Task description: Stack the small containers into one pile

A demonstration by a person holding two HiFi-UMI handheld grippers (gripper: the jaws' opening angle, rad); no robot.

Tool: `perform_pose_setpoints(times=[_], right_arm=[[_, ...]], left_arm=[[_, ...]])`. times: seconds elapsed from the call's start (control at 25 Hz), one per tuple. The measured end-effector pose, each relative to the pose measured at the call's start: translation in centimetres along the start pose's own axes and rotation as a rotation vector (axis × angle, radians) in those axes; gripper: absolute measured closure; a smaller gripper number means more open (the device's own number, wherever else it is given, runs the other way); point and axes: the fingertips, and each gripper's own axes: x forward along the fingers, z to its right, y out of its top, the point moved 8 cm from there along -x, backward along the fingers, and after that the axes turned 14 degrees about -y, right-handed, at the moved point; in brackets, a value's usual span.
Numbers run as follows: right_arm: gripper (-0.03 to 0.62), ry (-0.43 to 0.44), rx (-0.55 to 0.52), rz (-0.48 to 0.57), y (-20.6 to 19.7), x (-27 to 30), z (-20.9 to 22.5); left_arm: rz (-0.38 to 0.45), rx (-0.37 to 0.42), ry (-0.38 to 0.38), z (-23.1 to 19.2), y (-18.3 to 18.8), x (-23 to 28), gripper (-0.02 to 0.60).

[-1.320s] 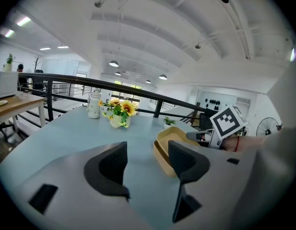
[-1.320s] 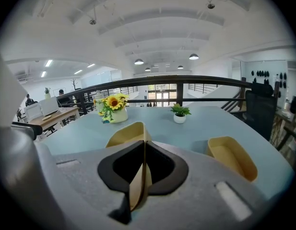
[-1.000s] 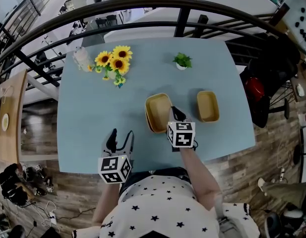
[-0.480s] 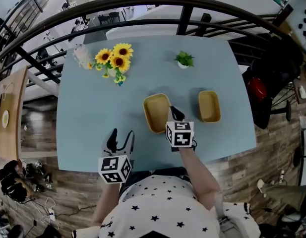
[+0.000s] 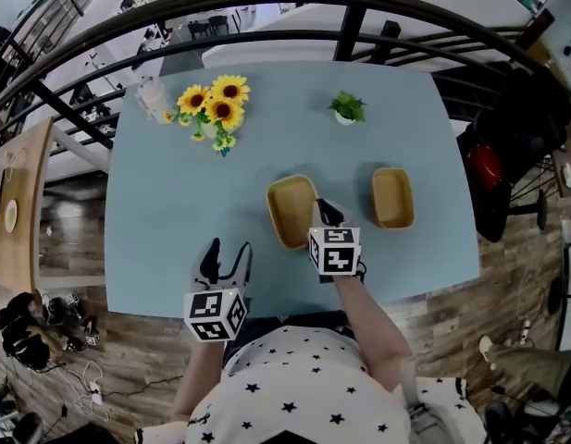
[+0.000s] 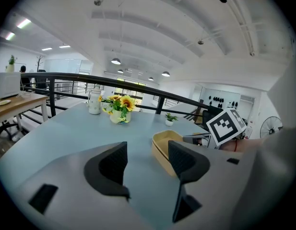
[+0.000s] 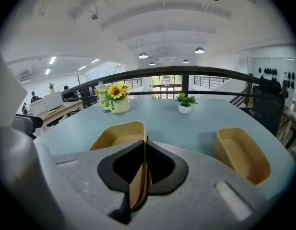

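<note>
- While the right gripper [image 5: 328, 213] is clamped shut on the near right wall of the tan container [image 5: 290, 206], only that thin wall is pinched, so the container could be twisted or slipped out of the pads if it is lifted fast.
- A second rim seems to show under the held one in the left gripper view, so a nested piece might be left behind or dropped; this cannot be settled.
- If the held container is lowered askew, the other container [image 5: 393, 197], well apart to its right on the table [image 5: 174, 202], could be knocked aside or missed.
- The left gripper [image 5: 222, 257] is held open and empty near the table's near edge, apart from both containers.
- The held container is placed mid-table, open side up, its long axis run away from the person with the far end leaned slightly left; the other container is laid nearly parallel.
</note>
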Motion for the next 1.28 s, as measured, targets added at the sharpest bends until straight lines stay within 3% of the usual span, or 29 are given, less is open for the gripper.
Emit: perform_pose_setpoints(times=[1.28], right_arm=[[0.571,0.019,-0.040,-0.045,-1.4,1.8,0.5]], left_arm=[[0.009,-0.024,0.026,0.4,-0.2,1.4,0.318]])
